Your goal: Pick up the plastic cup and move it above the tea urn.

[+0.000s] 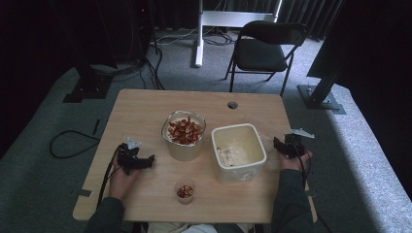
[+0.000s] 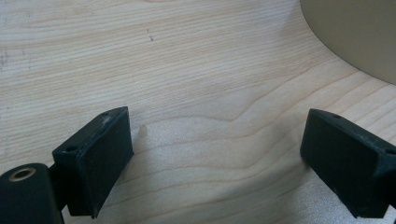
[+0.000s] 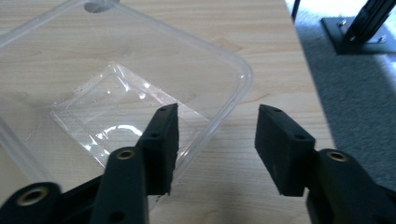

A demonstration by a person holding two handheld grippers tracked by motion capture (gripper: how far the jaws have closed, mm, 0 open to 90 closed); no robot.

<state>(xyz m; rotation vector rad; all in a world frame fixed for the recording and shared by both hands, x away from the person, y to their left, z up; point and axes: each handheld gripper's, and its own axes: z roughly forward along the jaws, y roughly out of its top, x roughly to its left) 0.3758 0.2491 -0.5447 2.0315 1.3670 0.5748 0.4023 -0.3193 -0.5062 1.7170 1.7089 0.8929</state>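
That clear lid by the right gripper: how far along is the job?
Done: a cup already holds some pieces from the jar.

In hand: the right gripper straddles the rim of the clear lid, jaws apart.

Left: the tub stands uncovered. The left gripper waits open over bare table.

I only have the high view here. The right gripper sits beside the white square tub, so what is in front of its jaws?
Observer: A clear plastic lid lies flat on the table. The right gripper is open, and the lid's rim runs between its jaws without being pinched.
Operator: Is anything in the left gripper?
Observer: No. The left gripper is open just above the table, with a small pale crumb lying beside one jaw.
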